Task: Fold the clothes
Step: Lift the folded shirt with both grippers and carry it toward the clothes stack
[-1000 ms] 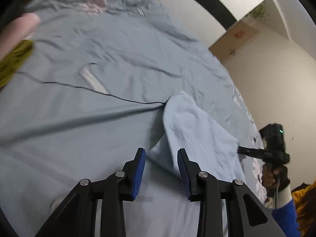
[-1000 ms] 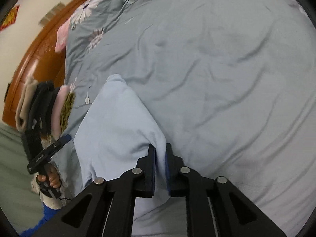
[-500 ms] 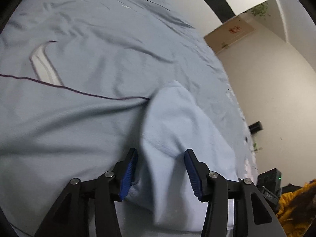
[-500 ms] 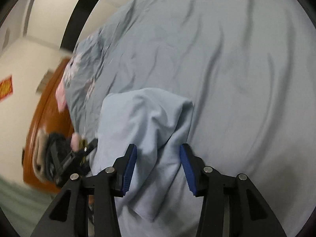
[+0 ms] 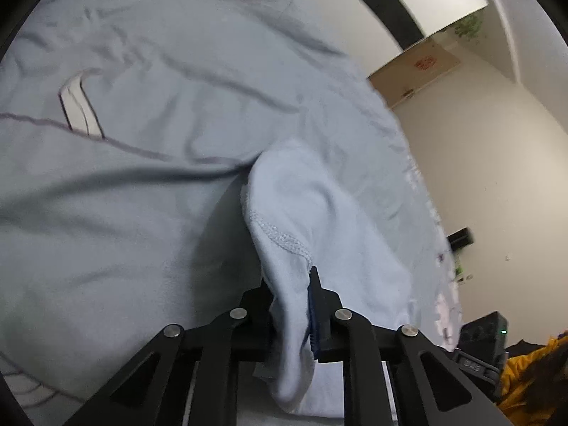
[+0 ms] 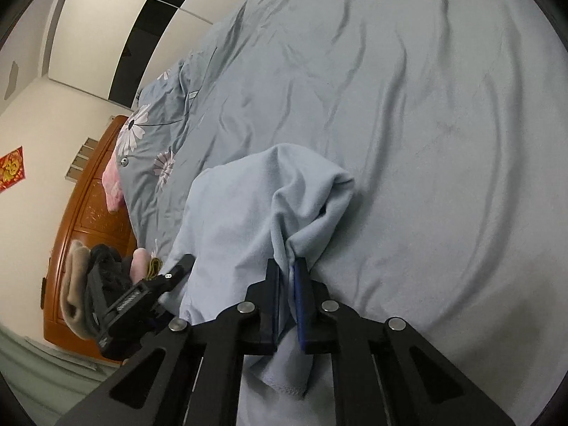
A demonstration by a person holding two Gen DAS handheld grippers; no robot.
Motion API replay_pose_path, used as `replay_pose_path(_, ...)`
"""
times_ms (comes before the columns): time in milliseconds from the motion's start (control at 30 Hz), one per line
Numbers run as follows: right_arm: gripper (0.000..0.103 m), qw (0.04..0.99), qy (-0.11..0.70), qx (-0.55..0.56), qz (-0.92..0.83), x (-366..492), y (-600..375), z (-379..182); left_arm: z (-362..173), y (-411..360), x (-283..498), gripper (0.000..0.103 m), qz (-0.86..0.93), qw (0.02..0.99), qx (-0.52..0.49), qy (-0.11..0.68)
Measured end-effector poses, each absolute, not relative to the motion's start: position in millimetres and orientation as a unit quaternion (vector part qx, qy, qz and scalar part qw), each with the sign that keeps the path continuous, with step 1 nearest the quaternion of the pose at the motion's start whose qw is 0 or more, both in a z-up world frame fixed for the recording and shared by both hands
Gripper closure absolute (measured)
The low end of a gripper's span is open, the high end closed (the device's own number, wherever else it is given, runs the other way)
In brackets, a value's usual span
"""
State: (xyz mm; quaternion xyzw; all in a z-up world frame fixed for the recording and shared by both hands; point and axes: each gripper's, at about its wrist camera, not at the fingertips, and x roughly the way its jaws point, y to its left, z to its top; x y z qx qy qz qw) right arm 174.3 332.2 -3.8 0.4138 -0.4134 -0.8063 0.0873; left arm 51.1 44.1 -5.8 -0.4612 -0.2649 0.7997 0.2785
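Bedroom setting: a wide bed under a grey-blue duvet (image 6: pixel 408 113) serves as the work surface, with a wooden headboard (image 6: pixel 76 220) and pale walls behind.

I inspect the left gripper (image 5: pixel 289 305) first. Its jaws are closed down on the pale blue garment (image 5: pixel 319 220), biting a stitched hem edge; cloth hangs below the fingers and bunches up ahead of them. On my right gripper (image 6: pixel 287 284) I note the jaws drawn nearly together with a fold of the same garment (image 6: pixel 241 220) pinched between the blue pads, a loose tail drooping beneath.

Outward from both tools, the garment runs forward and away, lifted near the grips and resting on the duvet at its far end. In the right wrist view, the left gripper's body shows low on the left side, next to the garment's near edge, so I judge the two grips sit on one near edge, side by side, with the garment's length lying ahead of both. Neither hand looks clearly nearer the far end.

I judge the coming move depends on that layout: both held corners carried forward together over the resting portion. Uneven travel could skew the fold. A stack of other clothes (image 6: pixel 76 284) lies near the headboard, well apart from the work.
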Motion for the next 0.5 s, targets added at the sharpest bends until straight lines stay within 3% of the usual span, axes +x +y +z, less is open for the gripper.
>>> replay_pose_path(500,0.096,0.210,-0.365,0.336,-0.842,178.8,282.9,119.6,176.9,-10.9,95.4,0.088,0.864,0.330,-0.334,-0.180)
